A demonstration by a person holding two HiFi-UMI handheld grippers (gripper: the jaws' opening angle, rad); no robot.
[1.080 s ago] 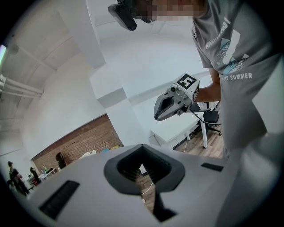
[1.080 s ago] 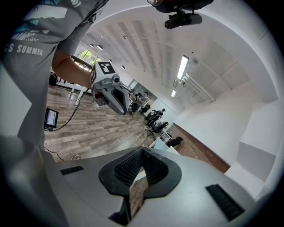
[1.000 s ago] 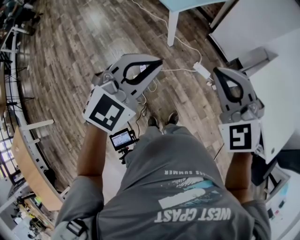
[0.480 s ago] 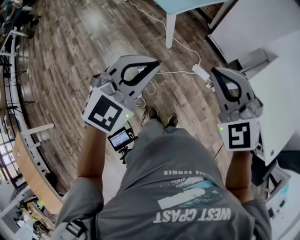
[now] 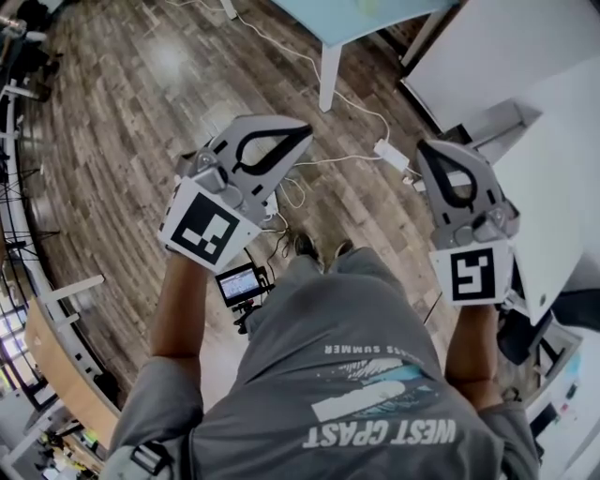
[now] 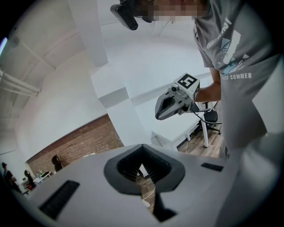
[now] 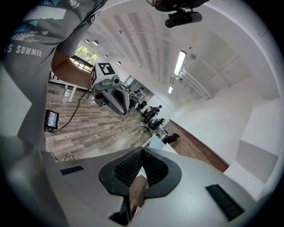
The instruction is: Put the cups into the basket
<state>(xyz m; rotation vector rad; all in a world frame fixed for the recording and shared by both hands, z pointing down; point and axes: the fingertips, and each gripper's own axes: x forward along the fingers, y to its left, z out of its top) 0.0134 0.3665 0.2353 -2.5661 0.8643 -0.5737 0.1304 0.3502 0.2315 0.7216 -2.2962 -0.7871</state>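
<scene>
One plank floor: dark wood is filling most of the head view, running beneath us and under everything else.
Grey T-shirt: it is covering our torso at the bottom of the head view, between our two forearms.
White surface: it is lying along our right side; we cannot tell what it is.
Pale-blue table: it is standing at the top edge of the head view on a white leg.
Left gripper: we are holding it up at our left, over the floor. Its fingers are meeting at the tips, closed on nothing, and only a sliver of floor is showing between them in its own view.
Right gripper: we are holding it up at our right, well apart from the left one. Its fingers are pressing together, closed and carrying nothing.
Marker cube: it is facing up at us from the back of the left gripper.
Small screen: it is glowing on a stand on the floor, just below that cube.
White power brick: it is lying on the floor between the two grippers, its cable trailing toward the table leg.
Cups and basket: no view is showing them.
</scene>
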